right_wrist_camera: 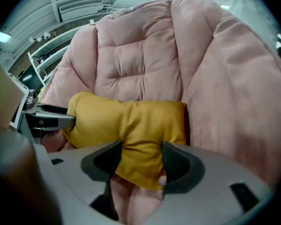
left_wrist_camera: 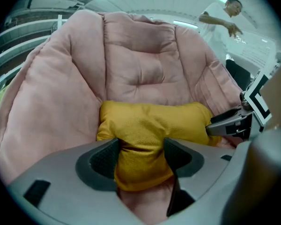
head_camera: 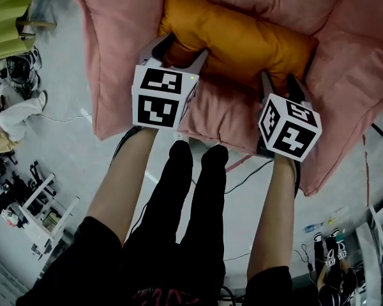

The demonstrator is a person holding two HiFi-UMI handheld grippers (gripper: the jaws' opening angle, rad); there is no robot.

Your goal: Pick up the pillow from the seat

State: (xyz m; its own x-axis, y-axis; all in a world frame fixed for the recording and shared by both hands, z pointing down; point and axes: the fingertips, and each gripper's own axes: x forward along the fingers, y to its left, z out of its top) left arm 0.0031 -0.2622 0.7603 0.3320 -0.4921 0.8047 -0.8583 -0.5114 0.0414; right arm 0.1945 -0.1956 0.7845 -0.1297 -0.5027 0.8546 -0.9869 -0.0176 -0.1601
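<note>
A mustard-yellow pillow [head_camera: 242, 37] lies across the seat of a big pink padded chair [head_camera: 115, 56]. My left gripper [head_camera: 180, 51] straddles the pillow's left end, and my right gripper [head_camera: 282, 81] straddles its right end. In the left gripper view the pillow [left_wrist_camera: 150, 121] fills the gap of the left gripper [left_wrist_camera: 141, 153], whose jaws stand wide with the cloth against both pads. The right gripper [right_wrist_camera: 141, 156] stands just as wide, and the pillow [right_wrist_camera: 131, 116] bulges between its pads. Each gripper view also catches the other gripper's finger [left_wrist_camera: 229, 121] [right_wrist_camera: 51, 118] at the pillow's far end.
The chair's back [left_wrist_camera: 140, 69] and side bolsters [right_wrist_camera: 234, 102] rise around the pillow. The holder's black-clad legs [head_camera: 185, 190] stand at the seat's front edge, with cables [head_camera: 242, 177] on the floor. A person [head_camera: 13, 113] sits at far left; another in white [left_wrist_camera: 220, 22] stands behind the chair.
</note>
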